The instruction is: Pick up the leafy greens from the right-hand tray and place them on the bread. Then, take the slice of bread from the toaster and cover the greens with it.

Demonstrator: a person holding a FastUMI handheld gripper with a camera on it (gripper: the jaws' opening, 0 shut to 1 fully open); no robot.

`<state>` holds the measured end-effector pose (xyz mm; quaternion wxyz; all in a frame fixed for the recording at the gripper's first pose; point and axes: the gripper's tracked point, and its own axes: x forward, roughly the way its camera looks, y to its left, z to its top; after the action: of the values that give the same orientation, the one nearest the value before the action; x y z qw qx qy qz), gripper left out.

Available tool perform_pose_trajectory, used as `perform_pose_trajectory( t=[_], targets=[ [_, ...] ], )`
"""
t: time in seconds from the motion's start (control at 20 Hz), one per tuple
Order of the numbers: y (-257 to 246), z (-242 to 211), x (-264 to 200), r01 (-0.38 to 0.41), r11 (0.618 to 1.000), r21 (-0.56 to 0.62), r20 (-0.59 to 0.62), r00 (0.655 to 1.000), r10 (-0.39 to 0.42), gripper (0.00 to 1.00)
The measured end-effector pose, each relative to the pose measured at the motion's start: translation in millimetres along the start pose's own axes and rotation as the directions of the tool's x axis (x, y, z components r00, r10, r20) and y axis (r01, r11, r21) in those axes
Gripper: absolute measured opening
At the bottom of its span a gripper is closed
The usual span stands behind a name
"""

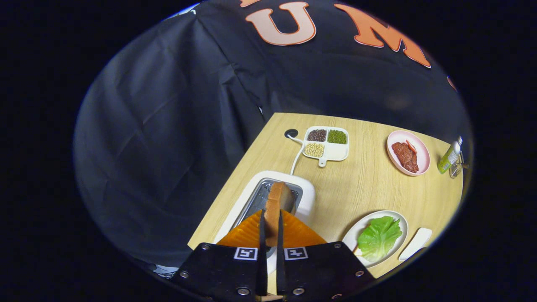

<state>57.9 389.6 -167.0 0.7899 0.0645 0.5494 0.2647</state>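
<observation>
Bread slice (277, 205) is standing on edge, pinched between the gripper (271, 222) fingers, both pressing its flat sides; jaws nearly together, gap just the slice's thickness. Slice sits right above the toaster (308, 197) slot, lower end hidden behind the fingers, so can't tell if it's clear of the slot. Toaster is at the table's (356, 188) left edge, near corner, white cord (297, 157) running from it to a hole (291, 133) near the far edge.

Leafy greens (379, 237) lie on a white plate (356, 235) toward the near edge, right of the toaster, apart from it. Can't see bread under the leaf. Small white tray (415, 244) just beside that plate, at the right.

Further out: divided dish (335, 152) with three fills of beans/grains near the far edge; pink plate (421, 151) with meat slices (405, 156) toward the far right corner; green bottle (449, 157) beside it at the right edge, touching some wire item I can't identify.

Open tabletop lies between toaster and white plate.
</observation>
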Motion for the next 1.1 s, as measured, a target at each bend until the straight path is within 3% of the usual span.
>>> perform_pose_trajectory(
  t=[0.25,0.6,1.1],
  targets=[
    [-4.4,9.1,-43.7,-0.074,0.997,0.033,0.086,0.994,0.071,0.09],
    [-49.7,7.3,-84.9,-0.076,0.994,0.079,0.168,0.984,0.062,0.09],
    [-149.3,-50.6,-67.1,-0.024,0.974,0.226,0.128,0.992,-0.006,0.09]
  ],
)
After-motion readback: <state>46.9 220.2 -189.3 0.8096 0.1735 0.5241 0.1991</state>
